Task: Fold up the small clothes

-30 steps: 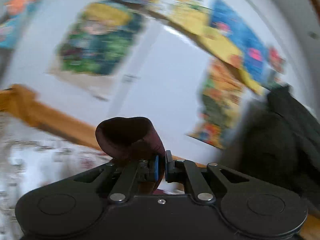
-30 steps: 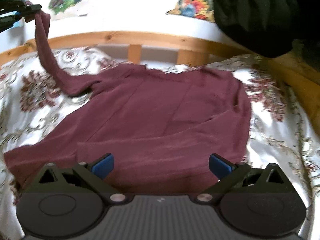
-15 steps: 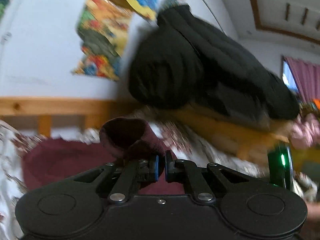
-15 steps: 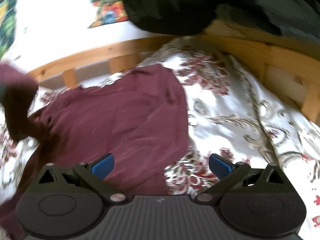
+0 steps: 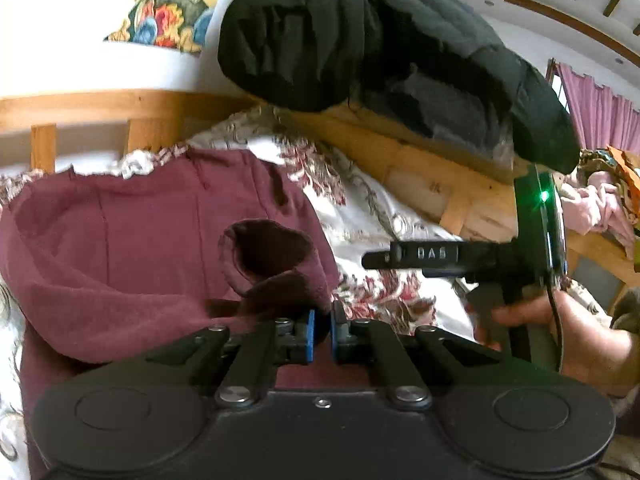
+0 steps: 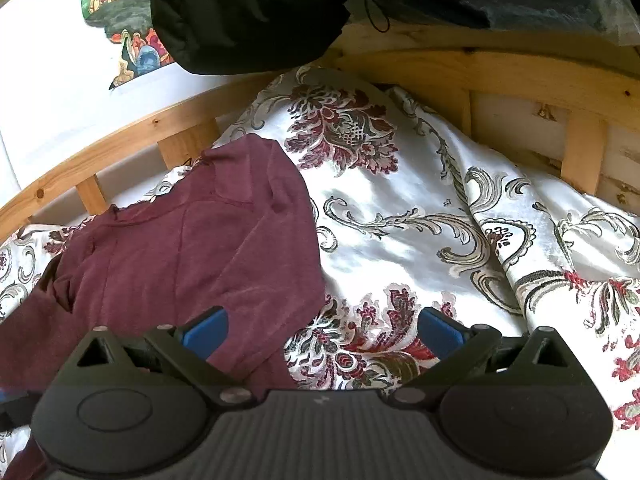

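Maroon knit top lies spread on the patterned bedspread, collar toward the wooden bed rail. My left gripper is clamped on the sleeve cuff, holding it above the body of the top. My right gripper hangs over the top's right edge, fingers spread wide with nothing between them. I judge this the sleeve fold: next I should lay the cuff flat across the chest, then let go. Behind, a black jacket drapes the rail.
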`<action>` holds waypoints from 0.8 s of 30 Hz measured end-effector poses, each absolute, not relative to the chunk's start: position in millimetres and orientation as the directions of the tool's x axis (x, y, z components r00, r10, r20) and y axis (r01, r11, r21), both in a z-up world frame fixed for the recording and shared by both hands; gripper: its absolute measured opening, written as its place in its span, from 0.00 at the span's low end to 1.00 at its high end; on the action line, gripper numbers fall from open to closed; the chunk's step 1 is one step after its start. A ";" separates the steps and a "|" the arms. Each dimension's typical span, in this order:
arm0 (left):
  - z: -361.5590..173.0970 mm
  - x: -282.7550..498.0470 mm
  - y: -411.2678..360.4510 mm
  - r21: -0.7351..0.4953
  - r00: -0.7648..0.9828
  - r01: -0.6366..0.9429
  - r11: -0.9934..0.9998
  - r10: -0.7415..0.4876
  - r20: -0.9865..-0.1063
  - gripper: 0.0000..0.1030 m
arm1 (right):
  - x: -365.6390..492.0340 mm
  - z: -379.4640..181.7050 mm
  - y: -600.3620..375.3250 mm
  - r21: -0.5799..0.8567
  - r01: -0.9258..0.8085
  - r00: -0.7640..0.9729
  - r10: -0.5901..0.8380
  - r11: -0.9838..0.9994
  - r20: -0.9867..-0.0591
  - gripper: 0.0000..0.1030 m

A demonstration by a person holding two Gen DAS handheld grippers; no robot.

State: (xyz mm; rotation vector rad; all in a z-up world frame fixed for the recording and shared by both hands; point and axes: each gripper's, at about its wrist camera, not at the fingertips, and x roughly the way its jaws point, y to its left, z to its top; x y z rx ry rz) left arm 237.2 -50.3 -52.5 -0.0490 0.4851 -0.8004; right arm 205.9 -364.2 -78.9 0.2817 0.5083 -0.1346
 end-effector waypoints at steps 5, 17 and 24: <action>-52.8 234.7 -47.4 -0.266 0.560 0.669 0.694 -0.706 -0.434 0.38 | 204.6 -80.7 -366.2 0.252 0.194 0.866 -0.046 0.948 -0.497 1.00; -28.1 233.0 18.6 -0.374 0.839 0.285 0.882 -0.419 -0.348 0.99 | 207.8 -88.4 -309.6 0.201 -0.190 0.846 0.265 0.961 -0.463 0.99; -41.5 252.8 64.4 -0.403 0.844 -0.165 0.900 -0.083 -0.531 0.99 | 225.7 -110.8 -251.2 -0.041 -0.402 0.797 0.327 0.915 -0.508 0.81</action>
